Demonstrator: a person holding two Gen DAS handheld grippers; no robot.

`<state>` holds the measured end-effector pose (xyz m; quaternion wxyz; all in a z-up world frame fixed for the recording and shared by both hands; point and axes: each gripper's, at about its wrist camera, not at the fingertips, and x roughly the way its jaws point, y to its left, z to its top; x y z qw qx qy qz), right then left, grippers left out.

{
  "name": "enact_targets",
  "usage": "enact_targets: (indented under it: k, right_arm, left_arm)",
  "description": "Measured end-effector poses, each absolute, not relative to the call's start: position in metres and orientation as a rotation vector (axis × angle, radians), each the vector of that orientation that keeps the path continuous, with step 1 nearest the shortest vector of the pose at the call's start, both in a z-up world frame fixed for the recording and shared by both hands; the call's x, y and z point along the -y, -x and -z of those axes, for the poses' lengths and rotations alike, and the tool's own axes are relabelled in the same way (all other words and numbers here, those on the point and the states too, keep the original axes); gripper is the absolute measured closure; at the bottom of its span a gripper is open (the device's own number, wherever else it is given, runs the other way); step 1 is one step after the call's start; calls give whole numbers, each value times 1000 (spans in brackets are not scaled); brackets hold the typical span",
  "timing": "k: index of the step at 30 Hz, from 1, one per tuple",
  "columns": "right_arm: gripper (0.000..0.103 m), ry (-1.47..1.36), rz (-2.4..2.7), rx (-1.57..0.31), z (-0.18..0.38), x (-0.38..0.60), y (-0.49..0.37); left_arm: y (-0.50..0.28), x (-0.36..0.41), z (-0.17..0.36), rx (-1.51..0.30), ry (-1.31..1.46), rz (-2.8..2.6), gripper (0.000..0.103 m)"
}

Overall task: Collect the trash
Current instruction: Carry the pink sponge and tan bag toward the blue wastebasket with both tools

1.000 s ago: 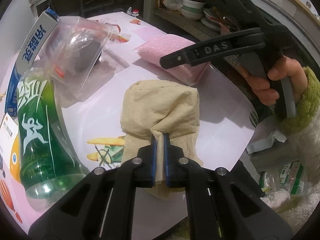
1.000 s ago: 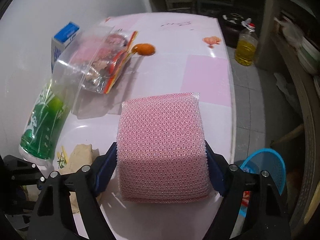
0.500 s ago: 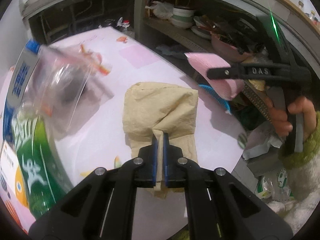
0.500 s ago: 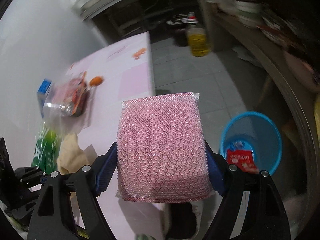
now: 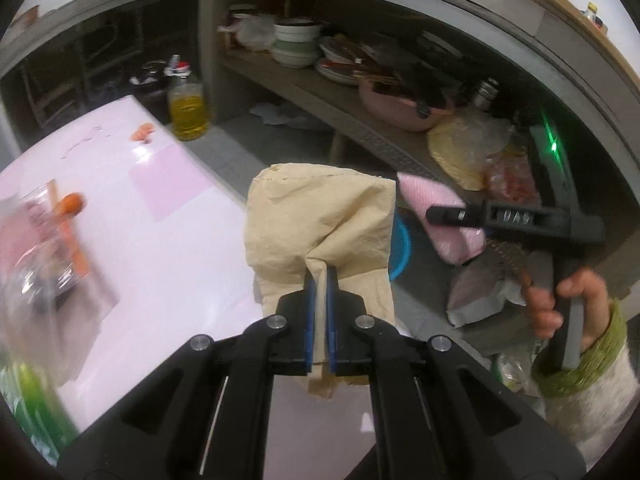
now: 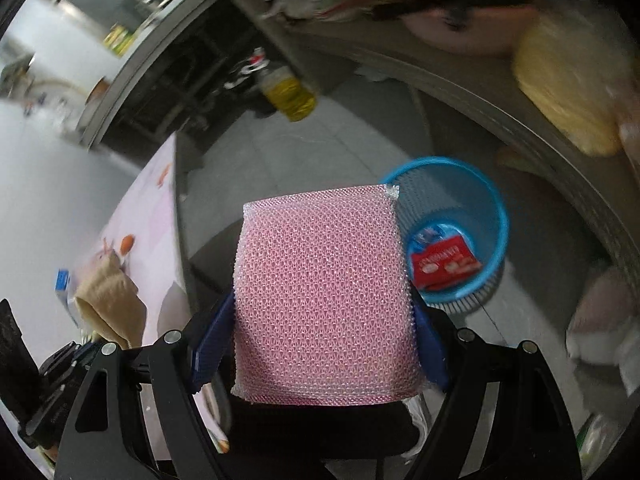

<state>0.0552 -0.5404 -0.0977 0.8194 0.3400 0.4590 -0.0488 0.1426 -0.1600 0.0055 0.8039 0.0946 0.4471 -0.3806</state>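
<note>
My left gripper (image 5: 319,280) is shut on a beige crumpled paper napkin (image 5: 320,220) and holds it in the air past the edge of the pink table (image 5: 168,240). My right gripper (image 6: 322,316) is shut on a pink mesh sponge (image 6: 324,296) and holds it above the floor, just left of a blue mesh trash basket (image 6: 492,200). The basket holds a red wrapper (image 6: 442,262). In the left wrist view the sponge (image 5: 444,216) and the basket's rim (image 5: 402,248) show behind the napkin. The napkin also shows in the right wrist view (image 6: 112,304).
A clear bag of trash (image 5: 36,256) and a green bottle (image 5: 32,404) remain on the table at left. A yellow oil bottle (image 5: 188,108) stands on the floor. A low shelf (image 5: 360,124) with bowls and dishes runs behind the basket.
Both grippers have swung right, off the table and towards the blue basket, carrying the napkin and the sponge. The basket now lies close beside the sponge.
</note>
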Motion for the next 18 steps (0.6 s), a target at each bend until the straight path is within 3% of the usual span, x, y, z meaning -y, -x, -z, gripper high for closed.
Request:
enact_targets:
  k: [18]
  right_arm:
    - [26, -959, 325, -1000, 187, 617, -65]
  left_arm:
    - [-214, 312, 56, -1252, -263, 915, 99]
